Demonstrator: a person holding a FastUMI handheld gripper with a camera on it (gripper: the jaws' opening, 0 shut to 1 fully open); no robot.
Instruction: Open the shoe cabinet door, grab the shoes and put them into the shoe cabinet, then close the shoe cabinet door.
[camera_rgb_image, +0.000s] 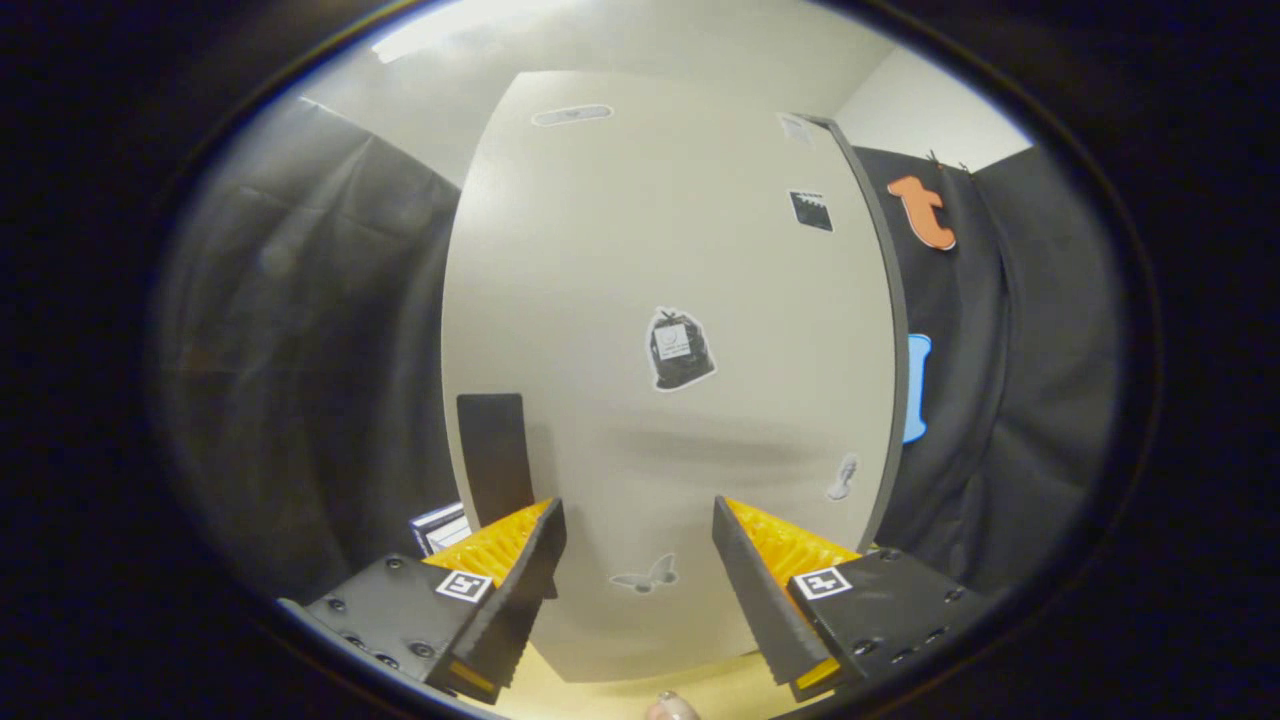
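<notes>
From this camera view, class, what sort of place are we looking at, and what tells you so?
Probably a staged recording booth, not a real home: black cloth wall hangs behind a pale shoe cabinet door dotted with stickers, and the open tool has nothing between its fingers.

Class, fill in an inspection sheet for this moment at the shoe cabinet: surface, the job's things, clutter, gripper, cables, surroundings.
Surface: pale yellow floor below the cabinet.
Job's things: cabinet door just ahead of the fingers, with a dark handle and several stickers; whether it is shut or ajar cannot be told.
Clutter: a striped object beside the cabinet, too hidden to identify.
Gripper: gripper open, holding nothing.
Cables: nothing seen.
Surroundings: black cloth on both sides.
</notes>
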